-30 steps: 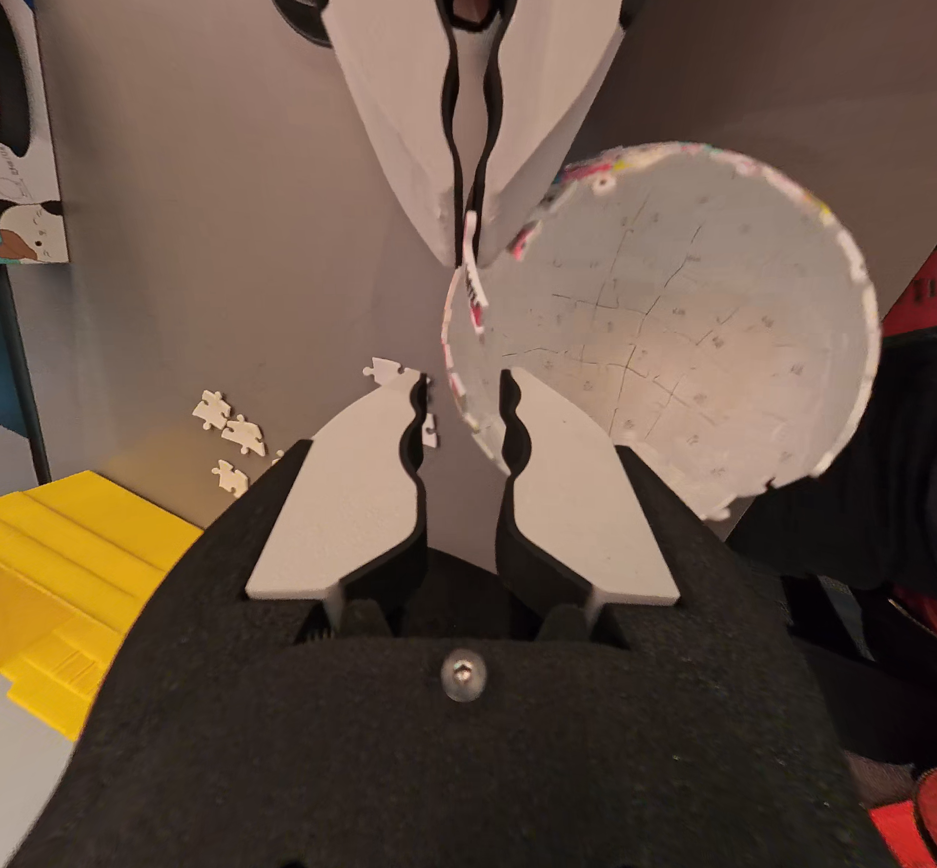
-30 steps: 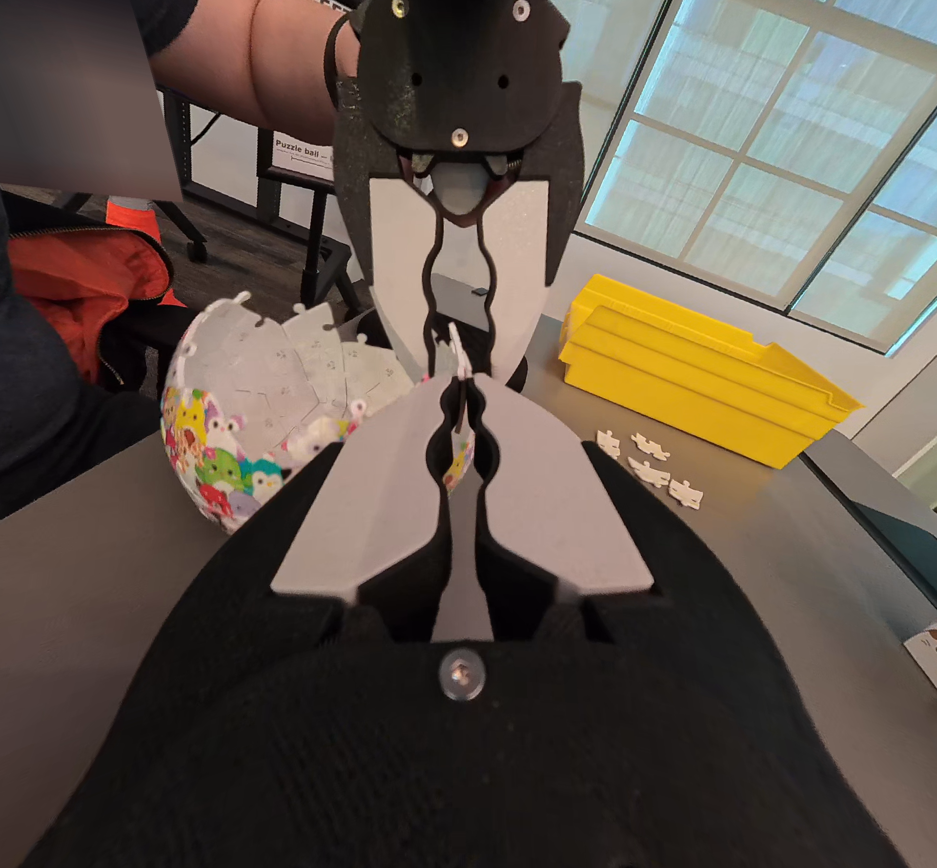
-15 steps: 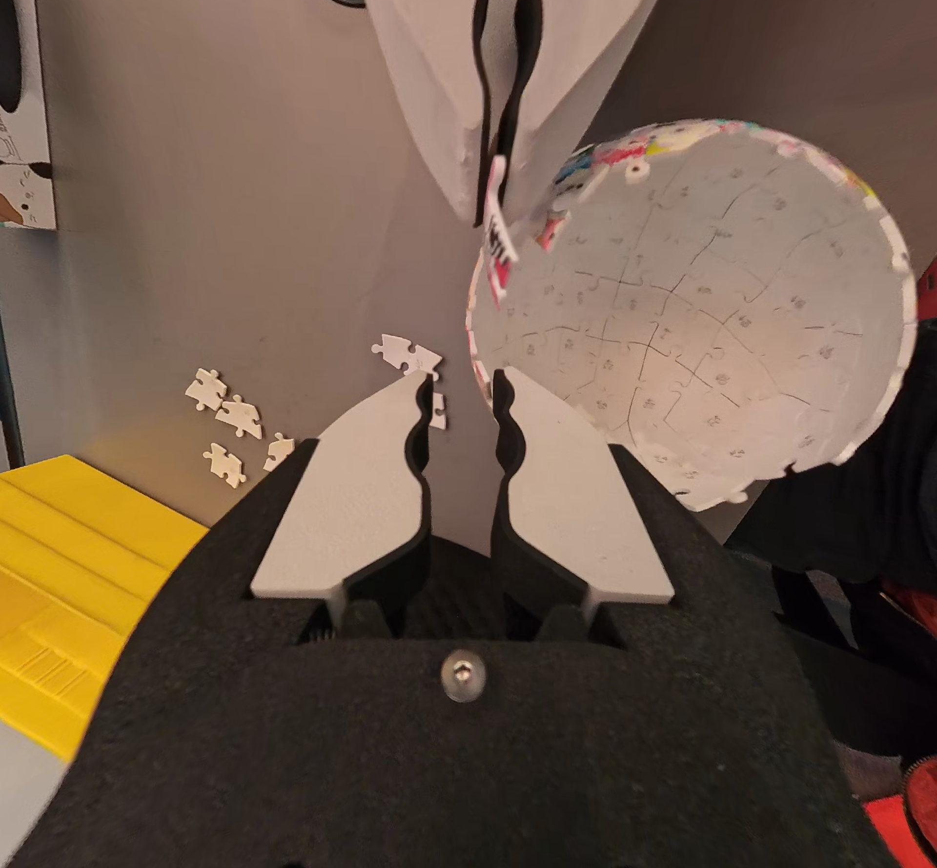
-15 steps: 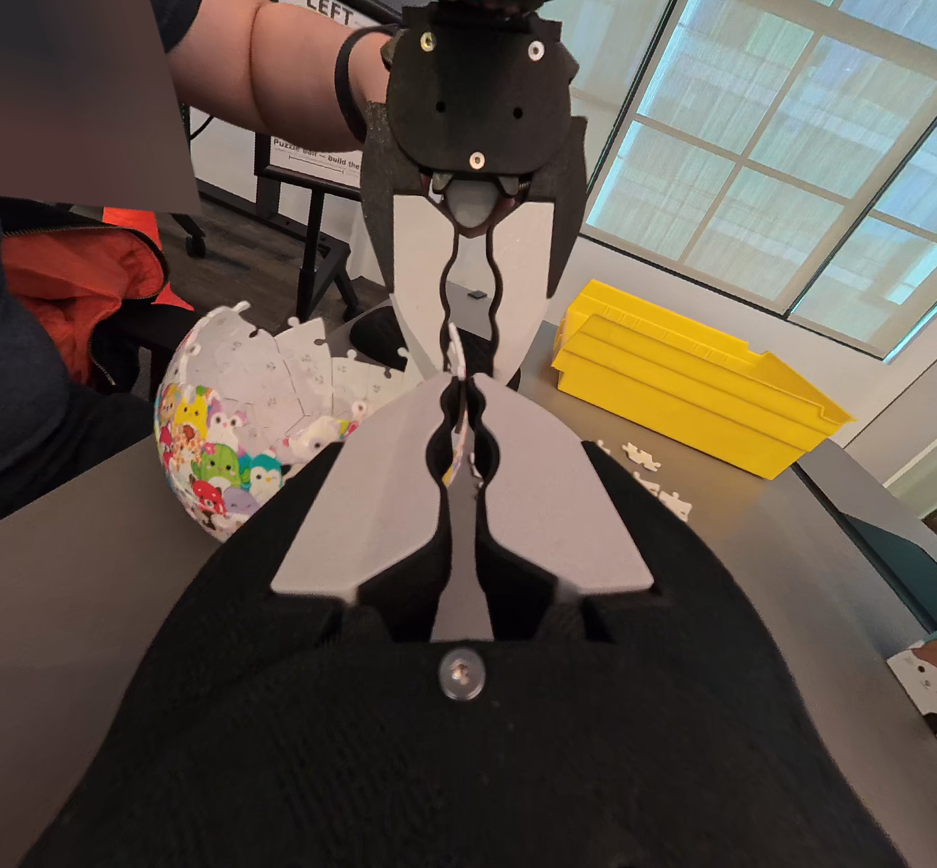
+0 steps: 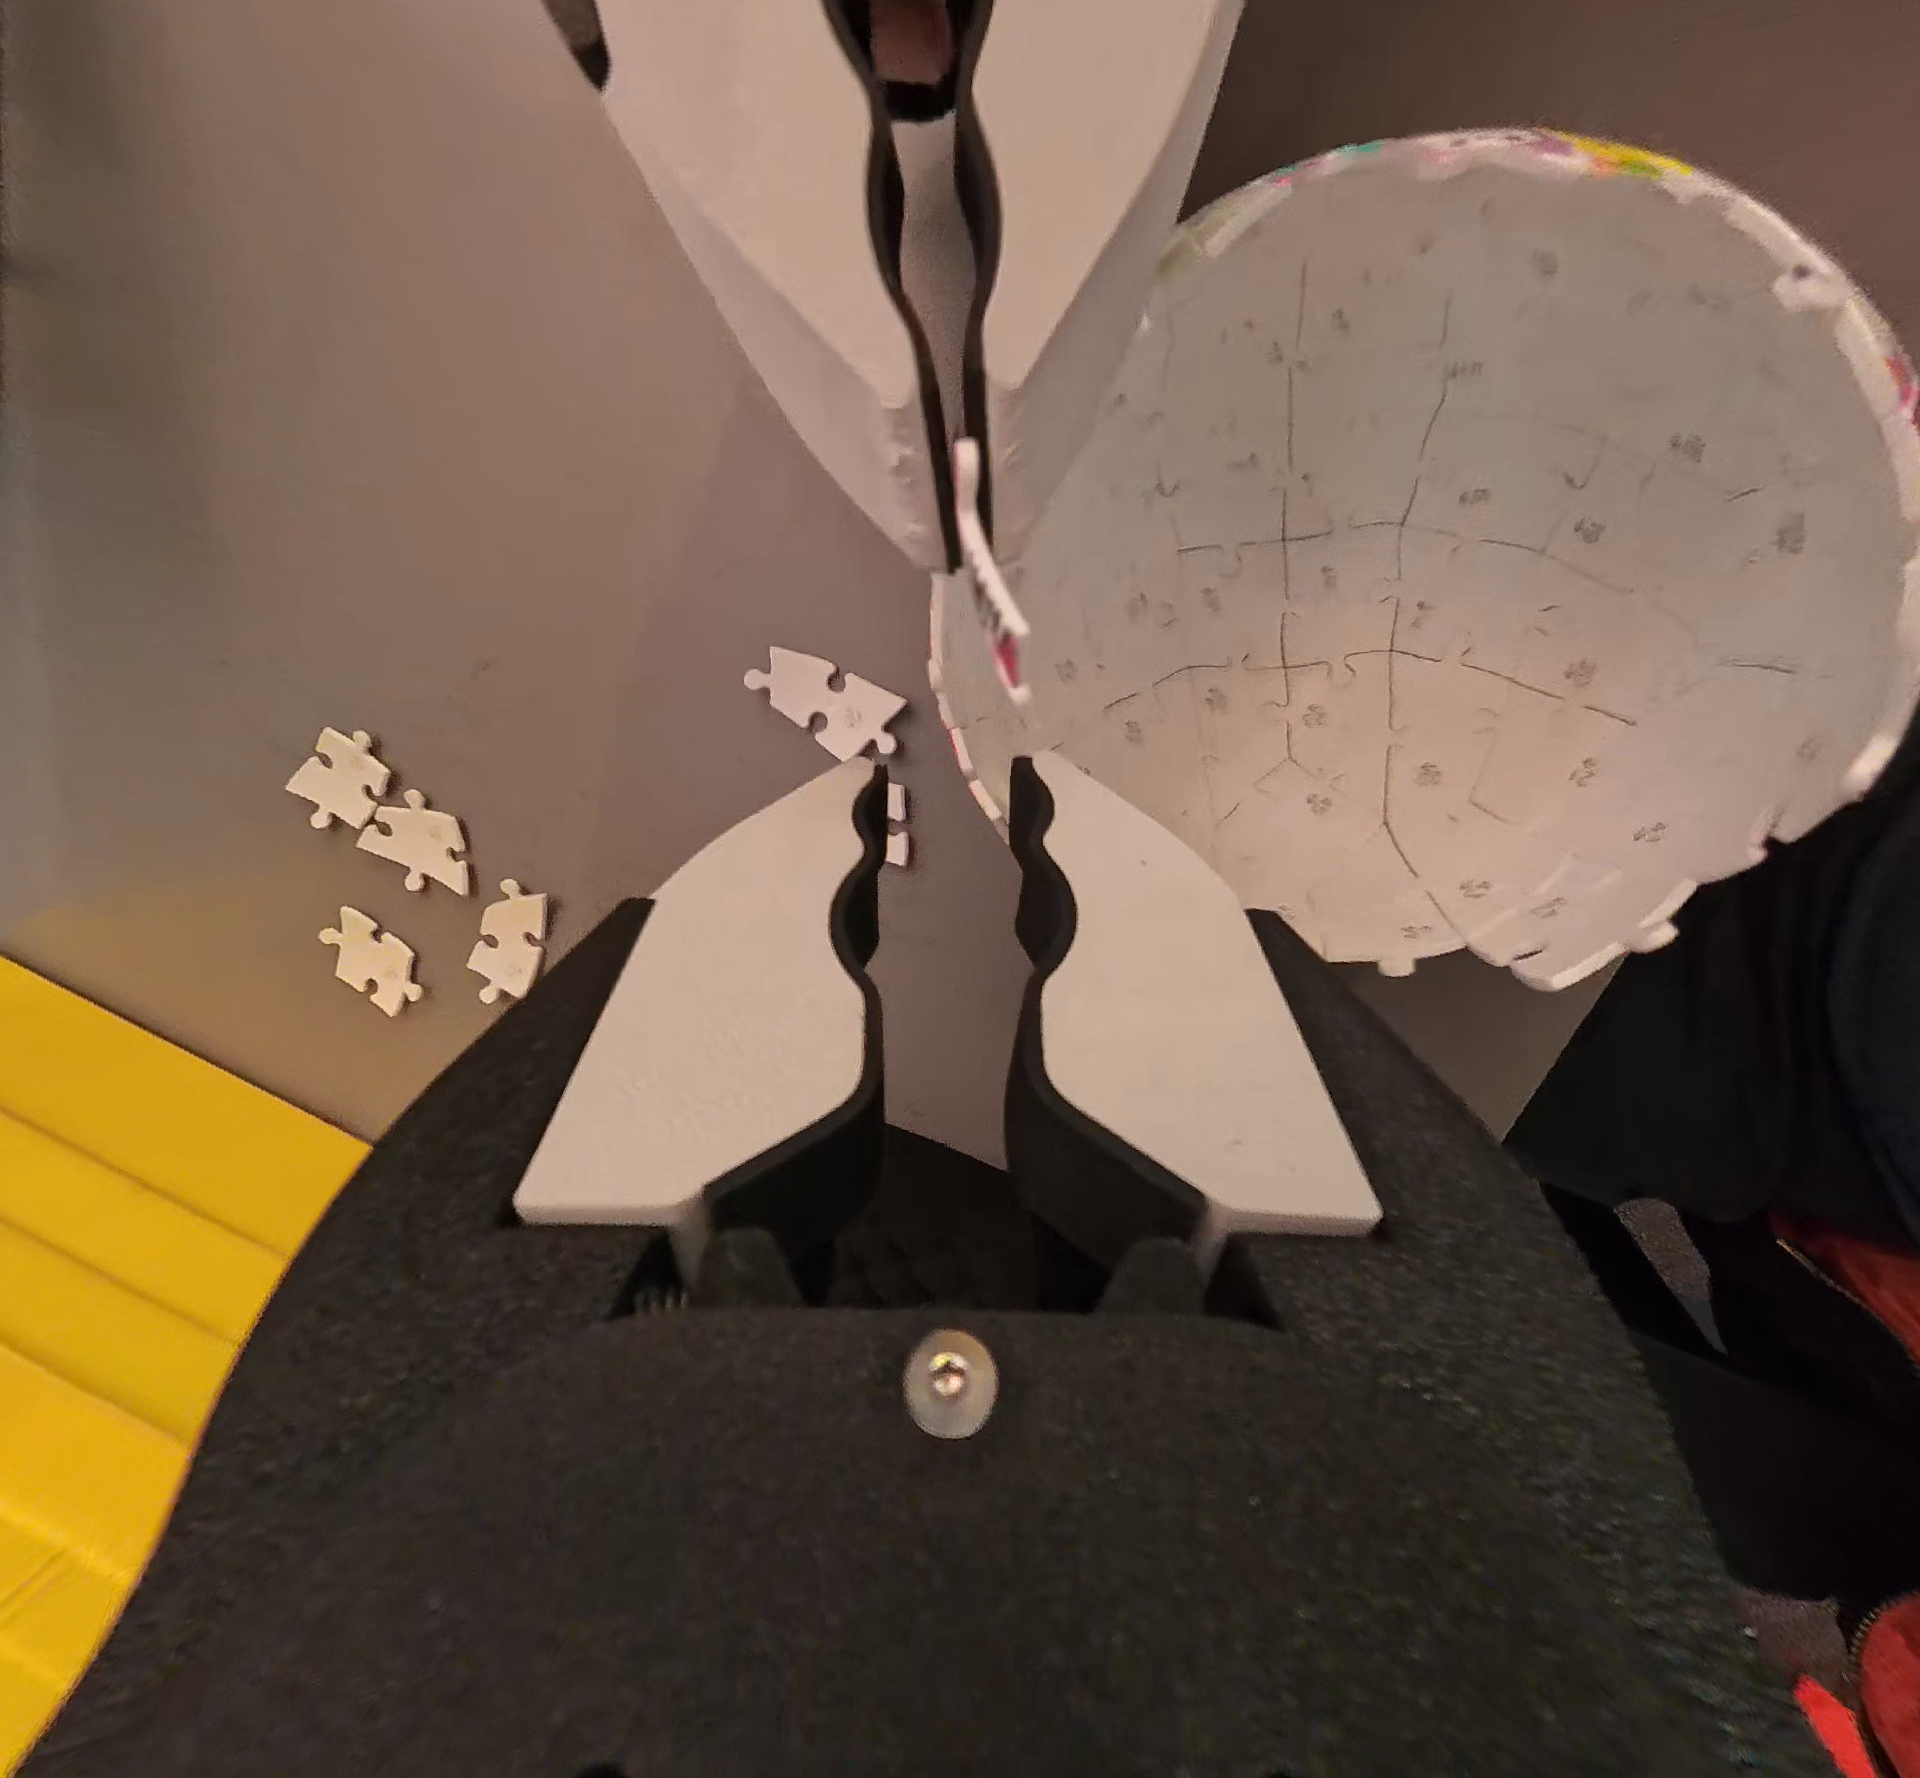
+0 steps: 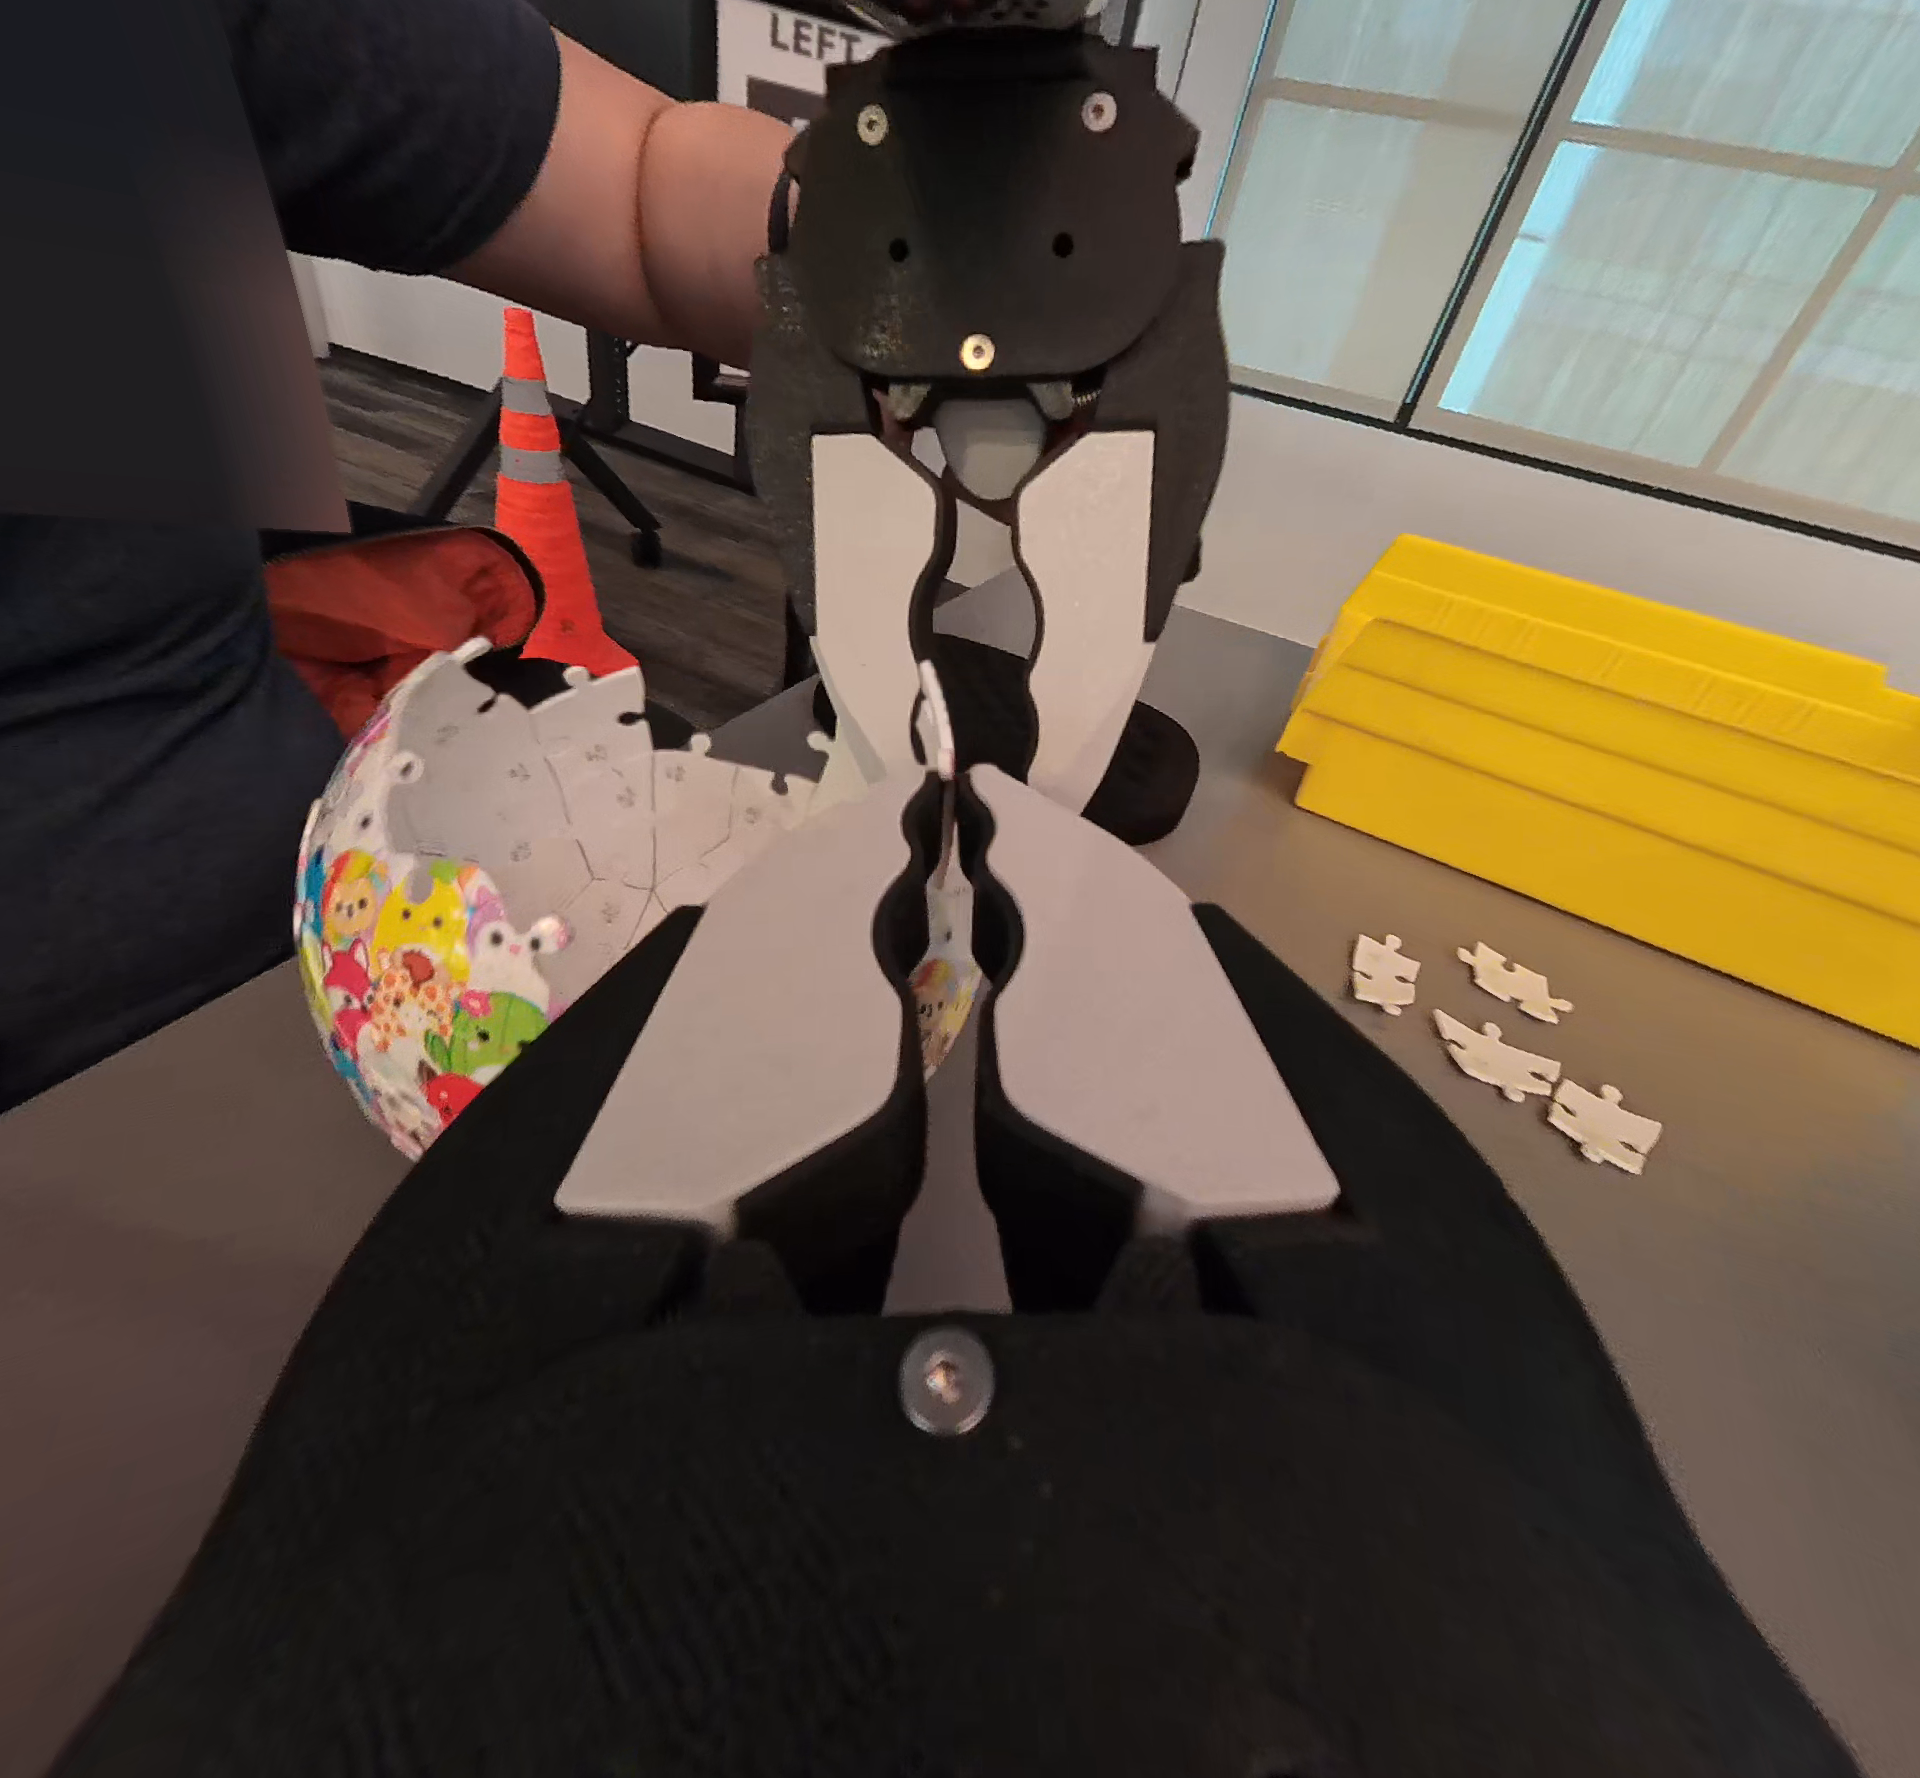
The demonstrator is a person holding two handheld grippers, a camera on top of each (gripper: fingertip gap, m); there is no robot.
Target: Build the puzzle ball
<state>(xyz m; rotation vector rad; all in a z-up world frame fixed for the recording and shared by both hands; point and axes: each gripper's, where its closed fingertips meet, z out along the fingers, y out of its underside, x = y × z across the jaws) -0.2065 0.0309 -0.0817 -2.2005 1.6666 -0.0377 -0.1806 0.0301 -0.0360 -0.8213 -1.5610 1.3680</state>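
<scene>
Right gripper (image 6: 948,783) – pinching curved puzzle piece (image 6: 938,720); left gripper (image 5: 948,772) – parted, empty; puzzle ball (image 5: 1455,585) – hollow half-shell

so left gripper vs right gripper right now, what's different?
Left gripper: jaws apart, empty. Right gripper: shut on a puzzle piece held edge-on beside the half-built ball. The grippers point tip to tip above the table. Same build: grey fingers, black bodies.

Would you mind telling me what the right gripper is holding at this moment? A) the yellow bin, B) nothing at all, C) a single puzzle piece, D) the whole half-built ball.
C: the right gripper is shut on a puzzle piece, held edge-on by the rim of the ball; the left gripper is open.
</scene>
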